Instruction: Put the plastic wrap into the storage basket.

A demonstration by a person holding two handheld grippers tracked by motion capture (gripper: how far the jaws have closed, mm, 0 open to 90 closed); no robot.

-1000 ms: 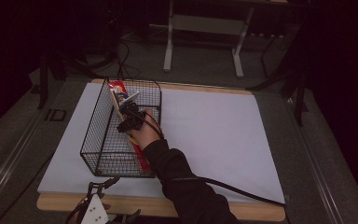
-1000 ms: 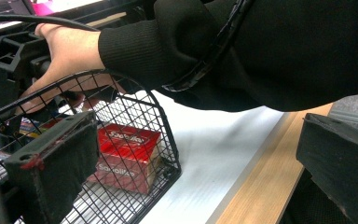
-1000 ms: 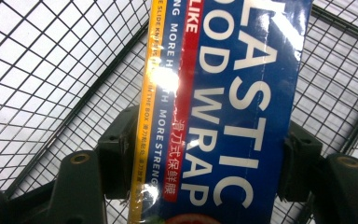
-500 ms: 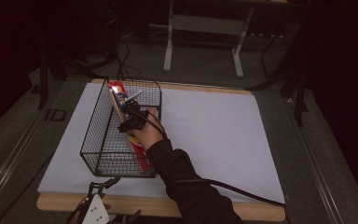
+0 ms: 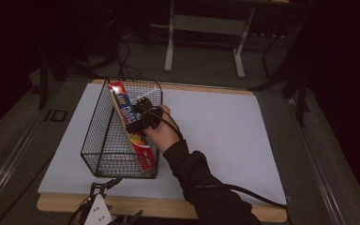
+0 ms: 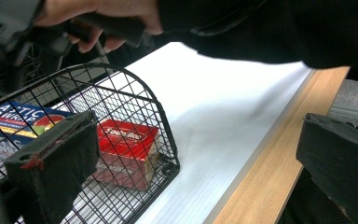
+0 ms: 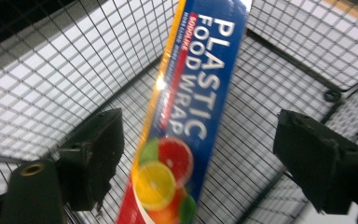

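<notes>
One plastic wrap box [image 5: 130, 129], tilted lengthwise.

The high view looks forward and down from the person's side onto the whole table [image 5: 225, 126], with the wire basket [image 5: 104, 136] at its left. The left gripper view sits low at the table's near edge, facing the basket's end closely. The right gripper view looks down into the basket, very near the plastic wrap box [image 7: 186, 116], which all three views share.

1 wire basket [image 5: 104, 140], frame left-center. 1 plastic wrap box [image 5: 130, 125] inside it. 1 white sheet [image 5: 225, 136] on 1 surface [image 5: 178, 208]. 2 grippers: right [image 5: 139, 111], left [image 5: 98, 211] at bottom left.
</notes>
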